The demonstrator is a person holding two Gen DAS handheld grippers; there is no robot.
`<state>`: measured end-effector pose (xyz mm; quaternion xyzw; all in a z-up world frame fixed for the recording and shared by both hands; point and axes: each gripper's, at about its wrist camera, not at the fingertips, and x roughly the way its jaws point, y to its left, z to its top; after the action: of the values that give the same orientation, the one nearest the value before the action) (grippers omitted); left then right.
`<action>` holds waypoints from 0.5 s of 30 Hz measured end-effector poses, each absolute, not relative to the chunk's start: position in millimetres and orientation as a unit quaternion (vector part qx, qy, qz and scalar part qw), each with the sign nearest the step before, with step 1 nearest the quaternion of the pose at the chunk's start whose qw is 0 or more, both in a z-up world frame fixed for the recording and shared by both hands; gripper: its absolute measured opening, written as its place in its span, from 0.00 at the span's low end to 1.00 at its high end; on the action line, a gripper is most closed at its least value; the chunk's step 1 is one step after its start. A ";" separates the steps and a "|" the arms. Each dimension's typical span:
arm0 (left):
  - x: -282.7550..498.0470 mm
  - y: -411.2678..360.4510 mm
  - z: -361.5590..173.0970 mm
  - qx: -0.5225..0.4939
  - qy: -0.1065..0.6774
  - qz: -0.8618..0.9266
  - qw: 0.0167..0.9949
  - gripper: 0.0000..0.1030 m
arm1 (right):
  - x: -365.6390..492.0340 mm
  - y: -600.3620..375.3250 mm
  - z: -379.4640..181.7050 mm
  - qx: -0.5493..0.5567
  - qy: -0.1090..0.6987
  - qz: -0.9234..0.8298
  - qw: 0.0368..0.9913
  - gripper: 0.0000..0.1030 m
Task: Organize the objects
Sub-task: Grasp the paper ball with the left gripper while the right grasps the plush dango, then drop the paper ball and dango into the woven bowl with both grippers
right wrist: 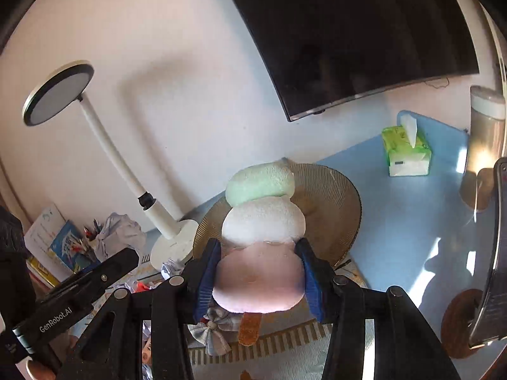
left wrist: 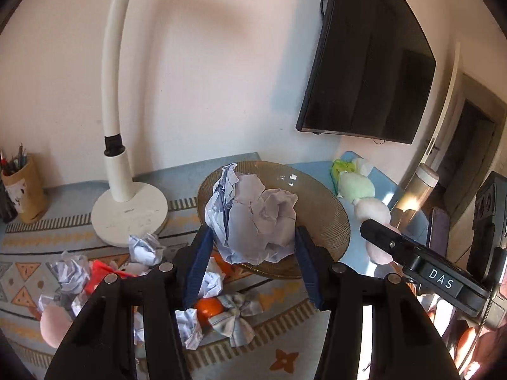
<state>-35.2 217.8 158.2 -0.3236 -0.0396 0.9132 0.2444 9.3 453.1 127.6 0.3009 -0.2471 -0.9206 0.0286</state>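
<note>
A: What has the left tool (left wrist: 253,247) got?

B: Its blue pads are pressed on both sides of a big crumpled paper ball (left wrist: 253,218), jaws partly closed around it. In the left wrist view the ball sits at the centre of the frame, in front of a ribbed amber glass plate (left wrist: 329,218).

A: And the right tool (right wrist: 258,269)?

B: Partly closed too, clamped on the pink bottom segment of a plush skewer toy (right wrist: 263,234). White segment above it, green one on top, brown stick hanging out below. It fills the middle of the right wrist view, with the same plate (right wrist: 339,196) behind it.

A: What is left on the table (left wrist: 285,332)?

B: In the lower left of the left wrist view, several smaller paper wads (left wrist: 144,247), an orange (left wrist: 209,308), a plaid fabric bow (left wrist: 234,316) and something red that I cannot make out. They lie on a patterned cloth.

A: Anything further back?

B: A white desk lamp (left wrist: 126,215) at left, a pen holder (left wrist: 23,186) at the far left edge, a green tissue pack (right wrist: 405,152) on the blue mat at upper right of the right wrist view, and a dark screen (left wrist: 367,72) on the wall.
</note>
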 end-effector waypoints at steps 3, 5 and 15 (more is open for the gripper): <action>-65.6 234.2 145.6 -0.342 -0.060 0.904 0.250 0.49 | -15.9 472.3 115.8 0.311 -0.283 -0.907 0.016 0.47; -80.6 245.0 138.2 -0.345 -0.063 0.899 0.263 0.54 | -32.4 476.3 112.8 0.319 -0.276 -0.907 0.010 0.55; -64.5 198.7 134.2 -0.342 -0.127 0.893 0.264 0.87 | -8.2 463.3 110.1 0.328 -0.257 -0.908 0.045 0.62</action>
<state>-64.5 198.7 134.2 -0.3424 -0.1267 0.8927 0.2642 -8.2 463.3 110.1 0.3280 -0.2571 -0.9079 0.0446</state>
